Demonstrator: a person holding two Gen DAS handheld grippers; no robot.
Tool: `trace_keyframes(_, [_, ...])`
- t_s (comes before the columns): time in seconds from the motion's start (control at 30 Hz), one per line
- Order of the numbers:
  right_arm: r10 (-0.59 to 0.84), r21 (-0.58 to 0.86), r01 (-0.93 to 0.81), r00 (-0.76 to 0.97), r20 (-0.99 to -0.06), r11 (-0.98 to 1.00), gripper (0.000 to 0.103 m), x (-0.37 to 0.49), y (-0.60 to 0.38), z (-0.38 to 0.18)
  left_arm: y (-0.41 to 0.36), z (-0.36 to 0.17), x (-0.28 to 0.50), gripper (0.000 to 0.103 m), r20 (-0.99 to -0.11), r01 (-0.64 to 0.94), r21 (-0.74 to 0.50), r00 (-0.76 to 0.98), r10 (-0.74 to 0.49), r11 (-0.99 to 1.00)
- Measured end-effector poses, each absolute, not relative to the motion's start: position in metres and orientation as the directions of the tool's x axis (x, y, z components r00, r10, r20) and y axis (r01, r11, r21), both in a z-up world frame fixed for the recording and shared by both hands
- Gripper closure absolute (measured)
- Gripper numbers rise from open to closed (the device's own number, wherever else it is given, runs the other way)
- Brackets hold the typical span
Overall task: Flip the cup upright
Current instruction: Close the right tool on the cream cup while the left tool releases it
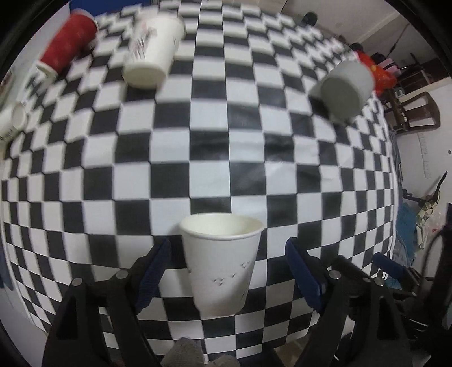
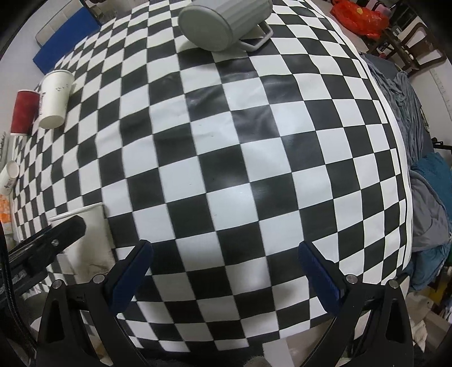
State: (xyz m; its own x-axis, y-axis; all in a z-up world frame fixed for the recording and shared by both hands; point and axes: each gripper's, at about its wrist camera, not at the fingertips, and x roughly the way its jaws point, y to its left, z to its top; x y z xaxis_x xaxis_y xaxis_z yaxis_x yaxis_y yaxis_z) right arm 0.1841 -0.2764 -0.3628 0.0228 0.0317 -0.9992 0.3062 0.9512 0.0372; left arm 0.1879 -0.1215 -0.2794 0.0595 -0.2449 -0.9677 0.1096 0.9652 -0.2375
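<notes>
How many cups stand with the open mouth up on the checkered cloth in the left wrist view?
1: the white paper cup, upright between the open left gripper fingers. The red cup, printed white cup and grey mug are not upright. Others may be hidden.

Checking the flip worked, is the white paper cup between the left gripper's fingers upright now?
Upright: the white paper cup shows its open rim on top, between the open left gripper.

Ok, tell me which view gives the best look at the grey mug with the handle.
The right wrist view. There the grey mug is sharp, bottom-up on the checkered cloth, ribbed wall and square handle plain. The left wrist view shows the same mug blurred, base toward the camera, its handle not clearly visible.
</notes>
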Motion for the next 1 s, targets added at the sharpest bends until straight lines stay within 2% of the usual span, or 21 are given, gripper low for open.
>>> trace_keyframes(0.17, [0.035,0.05,0.287,0.057,-0.998,0.957,0.0,0.183,-0.252,-0.342,-0.075,-0.247,0.168,0.011,-0.948,0.127,-0.197,0.229,-0.222,0.972])
trace_keyframes(0.37, [0.06,0.076,0.217,0.079,-0.995,0.973,0.0,0.177,-0.221,-0.33,-0.046,-0.255,0.165,0.011,-0.921,0.102,-0.052,0.38,-0.087,0.993])
trace_keyframes(0.67, [0.058,0.062,0.087,0.05,-0.997,0.994,0.0,0.188,-0.157,-0.347,-0.002,-0.299,0.159,0.01,-0.945,-0.021,0.05,0.322,0.054,0.999])
trace_keyframes(0.87, [0.057,0.058,0.052,0.023,-0.998,0.997,0.0,0.205,-0.137,-0.357,0.02,-0.321,0.16,0.01,-0.956,-0.064,0.073,0.279,0.088,0.995])
trace_keyframes(1.0, [0.118,0.115,0.063,-0.039,-0.992,0.991,0.0,0.225,-0.139,-0.369,0.024,-0.333,0.166,0.01,-0.967,-0.062,0.08,0.238,0.093,0.995])
